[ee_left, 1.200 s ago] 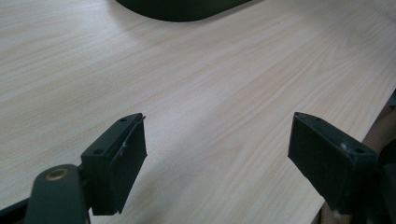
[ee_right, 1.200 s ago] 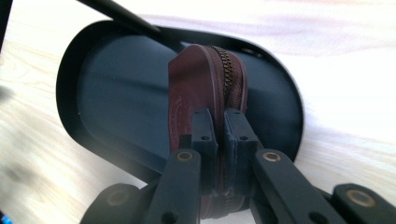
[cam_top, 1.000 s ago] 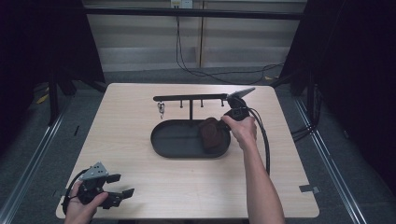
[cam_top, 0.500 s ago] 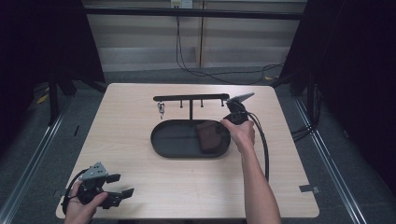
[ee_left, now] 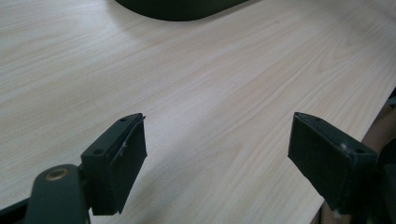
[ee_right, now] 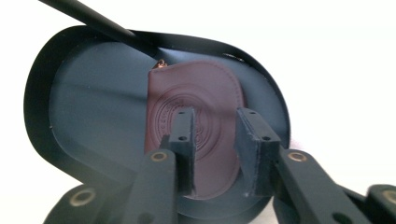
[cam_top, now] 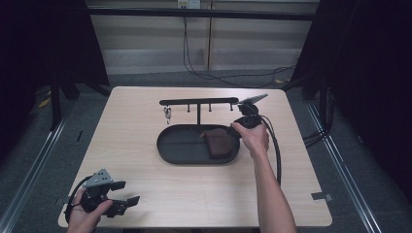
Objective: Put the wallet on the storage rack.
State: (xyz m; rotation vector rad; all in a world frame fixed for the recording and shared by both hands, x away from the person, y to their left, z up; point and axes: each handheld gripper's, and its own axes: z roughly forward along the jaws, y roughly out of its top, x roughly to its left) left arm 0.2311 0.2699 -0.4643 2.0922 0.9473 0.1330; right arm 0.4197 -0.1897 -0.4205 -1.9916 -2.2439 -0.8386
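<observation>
A dark brown leather pouch [cam_top: 219,143] lies flat in the right end of a black oval tray [cam_top: 165,145]. In the right gripper view the pouch [ee_right: 201,84] shows an embossed round seal. My right gripper [ee_right: 215,116] hovers over the pouch, open by a small gap with nothing between its fingers. In the high view my right gripper [cam_top: 238,125] sits at the tray's right rim. My left gripper [cam_top: 127,192] rests near the table's front left corner. It stands wide open [ee_left: 217,126] over bare wood.
A black T-shaped rack [cam_top: 198,102] stands just behind the tray, with a small bunch of keys [cam_top: 167,114] hanging from its left side. The rack's post [ee_right: 88,18] crosses the top left of the right gripper view. The table edge runs close beside the left gripper.
The pouch, bunched up by the right gripper a second ago, now lies flat in the tray. The right gripper has drawn back slightly to the right. The left gripper has stayed put.
</observation>
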